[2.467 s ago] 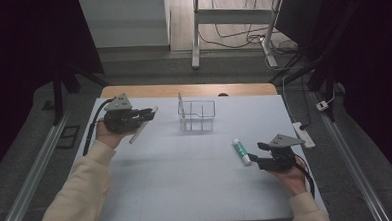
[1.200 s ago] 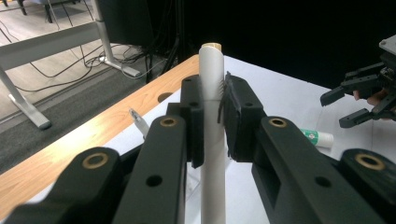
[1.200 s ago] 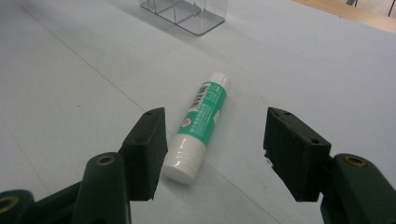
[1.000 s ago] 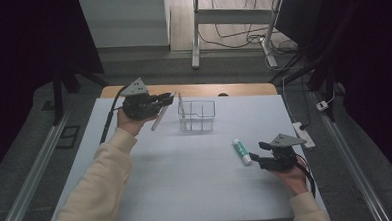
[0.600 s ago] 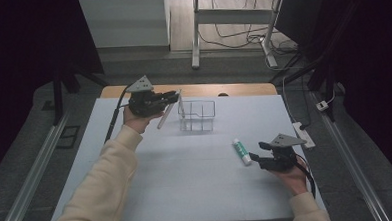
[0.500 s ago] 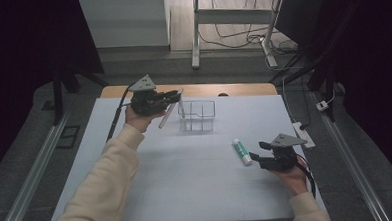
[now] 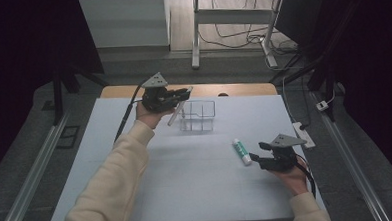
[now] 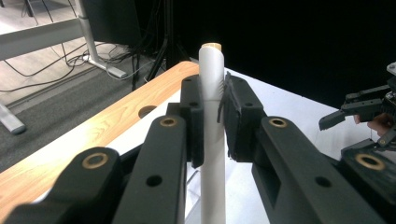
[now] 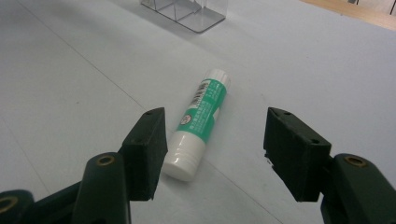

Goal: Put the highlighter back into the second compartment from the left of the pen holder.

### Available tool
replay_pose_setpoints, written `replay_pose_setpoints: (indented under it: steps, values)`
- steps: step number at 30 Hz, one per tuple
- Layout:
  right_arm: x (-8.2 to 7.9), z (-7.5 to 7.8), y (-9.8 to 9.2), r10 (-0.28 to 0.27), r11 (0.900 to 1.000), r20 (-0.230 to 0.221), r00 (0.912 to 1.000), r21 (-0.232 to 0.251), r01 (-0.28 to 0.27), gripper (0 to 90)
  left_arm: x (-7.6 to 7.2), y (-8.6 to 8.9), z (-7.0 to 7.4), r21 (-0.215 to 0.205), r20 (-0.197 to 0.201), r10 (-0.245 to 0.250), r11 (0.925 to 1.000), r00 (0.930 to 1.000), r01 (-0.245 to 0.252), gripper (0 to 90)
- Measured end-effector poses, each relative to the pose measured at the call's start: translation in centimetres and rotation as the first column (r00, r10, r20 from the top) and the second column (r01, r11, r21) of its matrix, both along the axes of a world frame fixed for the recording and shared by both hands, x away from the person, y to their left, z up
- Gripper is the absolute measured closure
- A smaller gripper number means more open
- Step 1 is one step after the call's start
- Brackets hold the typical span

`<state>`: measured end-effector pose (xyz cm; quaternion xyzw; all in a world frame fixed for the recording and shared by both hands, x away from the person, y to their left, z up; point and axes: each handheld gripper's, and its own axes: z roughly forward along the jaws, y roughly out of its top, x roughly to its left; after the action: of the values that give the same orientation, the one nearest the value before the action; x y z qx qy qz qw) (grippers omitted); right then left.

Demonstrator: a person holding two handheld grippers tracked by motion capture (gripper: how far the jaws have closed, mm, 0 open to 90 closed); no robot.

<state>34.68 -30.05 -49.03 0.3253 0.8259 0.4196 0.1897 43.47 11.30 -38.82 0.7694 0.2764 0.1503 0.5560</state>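
Between my left gripper's [image 8: 212, 100] jaws sits a white tube [image 8: 211, 121], clamped upright with its tan-capped end poking out above the jaw tips. Compared with two and a half seconds ago, that hand has carried the tube from the far left part of the table [image 7: 137, 193] toward the clear plastic organizer [image 7: 198, 115]; in the high view the left gripper [image 7: 182, 94] now hovers just beside the organizer's left wall, the tube slanting down and to the left below the jaws. My right gripper [image 9: 212, 147] has not shifted: its jaws stand open and apart, nothing pressed between them, and a green and white stick [image 9: 200, 122] lies flat on the table ahead of them, its near end closer to the left jaw. On that stick I can see a barcode and some printed text, too small for me to read. My left forearm, in a cream sleeve [image 7: 112, 189], stretches well forward over the table, with the gripper lifted off the surface. In the high view my right gripper [image 7: 258, 153] rests low near the table's right edge, jaws pointing left toward the stick [image 7: 242, 151].
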Motion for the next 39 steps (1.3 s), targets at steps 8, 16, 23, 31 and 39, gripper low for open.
replay_pose_setpoints:
  steps: [8, 16, 23, 31, 39]
  values:
    - [0.0, -0.2, 0.1, 0.003, 1.0, -0.008, 1.0, -0.007, -0.003, 38.6, 0.5, -0.7, 0.0, -0.004, -0.002, -0.001, 1.0, 1.0, 0.001, 78.9]
    - [0.0, -0.2, 0.1, 0.002, 1.0, -0.008, 1.0, -0.007, -0.002, 38.6, 1.1, -1.4, -0.3, -0.002, -0.016, 0.008, 1.0, 0.9998, -0.008, 78.9]
    - [0.0, -0.1, 0.0, 0.002, 1.0, -0.008, 1.0, -0.005, -0.003, 38.7, 1.7, -2.2, -0.3, -0.001, -0.015, 0.017, 0.9998, 0.9997, -0.017, 78.9]
    - [0.0, -0.1, 0.0, 0.003, 1.0, -0.01, 1.0, -0.004, -0.003, 38.7, 2.4, -3.1, -0.7, 0.0, -0.015, 0.031, 0.9995, 0.9994, -0.031, 78.8]
    - [0.0, -0.1, 0.0, -0.002, 1.0, -0.009, 1.0, -0.005, 0.002, 38.6, 3.0, -3.7, -1.0, 0.001, -0.018, 0.046, 0.9989, 0.9988, -0.046, 78.8]
